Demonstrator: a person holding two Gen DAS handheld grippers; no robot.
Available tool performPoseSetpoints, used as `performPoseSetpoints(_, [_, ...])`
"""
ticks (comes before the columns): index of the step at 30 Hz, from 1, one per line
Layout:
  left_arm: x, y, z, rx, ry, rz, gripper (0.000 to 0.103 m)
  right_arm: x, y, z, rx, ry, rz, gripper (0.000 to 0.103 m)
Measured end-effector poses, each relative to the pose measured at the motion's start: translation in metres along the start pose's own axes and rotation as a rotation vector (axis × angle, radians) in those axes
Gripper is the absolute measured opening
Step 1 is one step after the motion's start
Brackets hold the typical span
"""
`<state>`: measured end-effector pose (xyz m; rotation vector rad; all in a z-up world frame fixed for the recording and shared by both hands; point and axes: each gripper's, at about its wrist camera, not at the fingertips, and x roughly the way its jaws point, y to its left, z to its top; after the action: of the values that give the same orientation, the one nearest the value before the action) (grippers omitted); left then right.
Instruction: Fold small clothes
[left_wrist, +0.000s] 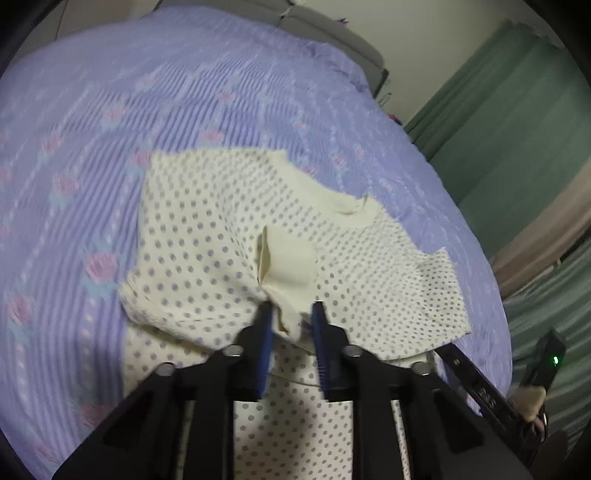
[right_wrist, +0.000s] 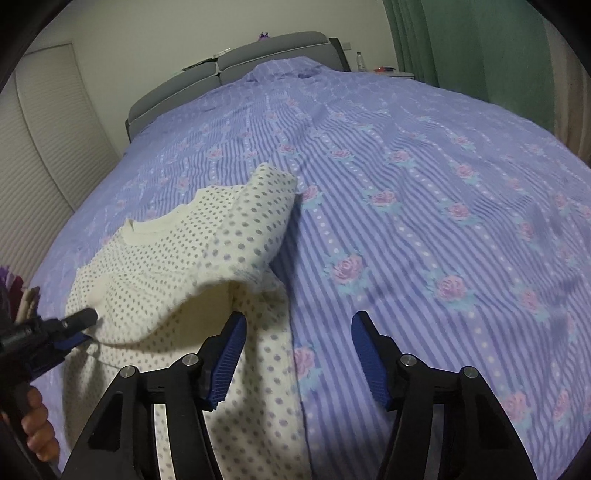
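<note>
I am pinching a bunched fold of the cream polka-dot top (left_wrist: 229, 229) in my left gripper (left_wrist: 291, 314), its jaws narrowed onto the cloth, lifting part of it over the rest lying on the purple striped bedspread (right_wrist: 424, 184). My right gripper (right_wrist: 298, 350) is hovering wide and empty, just beside the garment's right edge. The knit is looking light, limp and draping, so I am judging hems and the ribbed collar (right_wrist: 155, 225) the firmest places to grasp.
</note>
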<state>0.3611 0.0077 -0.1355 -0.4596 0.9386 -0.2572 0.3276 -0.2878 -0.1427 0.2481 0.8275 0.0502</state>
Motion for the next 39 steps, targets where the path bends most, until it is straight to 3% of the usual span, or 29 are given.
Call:
performPoseSetpoints(7, [-0.042,-0.016,0.019,0.126,-0.131,-0.048,0.009,0.010,0.013,0.015,-0.030,-0.015,-0.008,0.055])
performPoseSetpoints(12, [-0.048,-0.011,0.021,0.185,-0.146,-0.028,0.007,0.013,0.017,0.021,-0.049,-0.024,-0.026,0.055])
performPoseSetpoints(16, [-0.049,0.006,0.017,0.173,-0.163,-0.005,0.007,0.018,0.019,0.022,-0.076,-0.019,-0.084,0.055])
performPoseSetpoints(24, [-0.031,0.036,-0.011,0.171,-0.141,0.065,0.007,0.015,0.014,0.013,-0.128,-0.021,-0.157,0.055])
performPoseSetpoints(31, [-0.028,0.037,-0.028,0.188,-0.148,0.096,0.008,0.012,0.010,0.007,-0.124,-0.004,-0.205,0.055])
performPoseSetpoints(33, [-0.028,0.036,-0.027,0.204,-0.125,0.100,0.017,0.009,0.006,0.004,-0.117,-0.006,-0.207,0.055])
performPoseSetpoints(35, [-0.034,0.031,-0.024,0.229,-0.113,0.078,0.046,0.004,0.004,0.002,-0.113,-0.006,-0.208,0.055])
performPoseSetpoints(36, [-0.040,0.028,-0.021,0.249,-0.135,0.073,0.052,0.000,0.005,0.001,-0.118,-0.016,-0.217,0.055])
performPoseSetpoints(39, [-0.046,0.017,-0.005,0.351,-0.191,0.103,0.055,-0.012,0.007,0.001,-0.127,-0.045,-0.220,0.055])
